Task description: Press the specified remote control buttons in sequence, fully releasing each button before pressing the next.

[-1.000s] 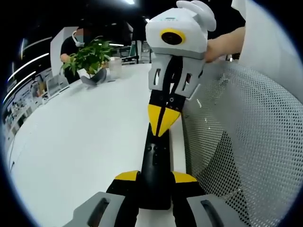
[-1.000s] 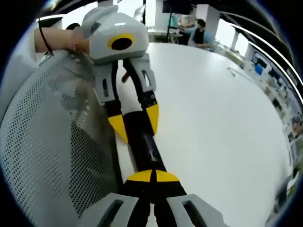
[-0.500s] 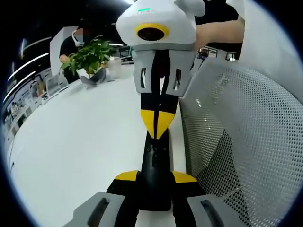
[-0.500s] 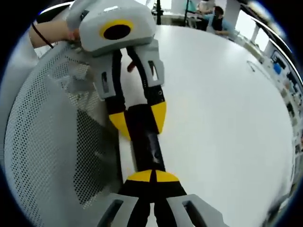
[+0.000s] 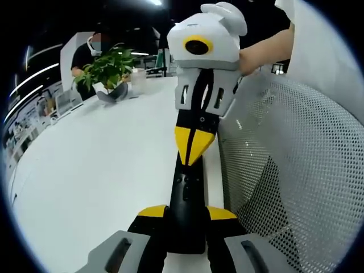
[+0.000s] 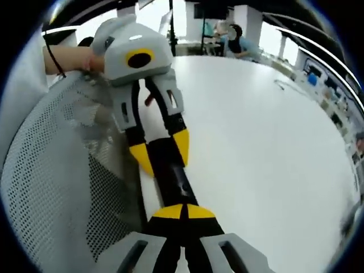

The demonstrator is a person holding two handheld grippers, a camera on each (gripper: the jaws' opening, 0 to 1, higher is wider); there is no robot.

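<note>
**Inspector:** Left tool, state and pose?

**Assistant:** In the left gripper view the left tool (image 5: 186,213) rises from the bottom edge, its yellow-tipped jaws clamped on the near end of the black remote (image 5: 185,196). The remote lies lengthwise on the white bench (image 5: 96,165), near its edge, running away from the camera. In the right gripper view the same tool (image 6: 160,150) reaches in from the upper left, a hand (image 6: 71,58) behind its grey body, jaws flanking the remote's (image 6: 173,176) far end.

**Inspector:** Right tool?

**Assistant:** Jaws closed tip to tip, gripping nothing. In the left gripper view it (image 5: 191,149) comes down from above, its hand (image 5: 263,50) at upper right, and the joined yellow tip points at the remote's top face. Whether the tip touches, I cannot tell. In its own view the right tool (image 6: 183,212) shows the closed tips over the remote's near end.

**Inspector:** Surroundings?

**Assistant:** A potted plant (image 5: 108,71) stands far back on the bench, a person (image 5: 88,54) behind it. A grey mesh chair back (image 5: 296,170) sits just beside the bench edge.
</note>
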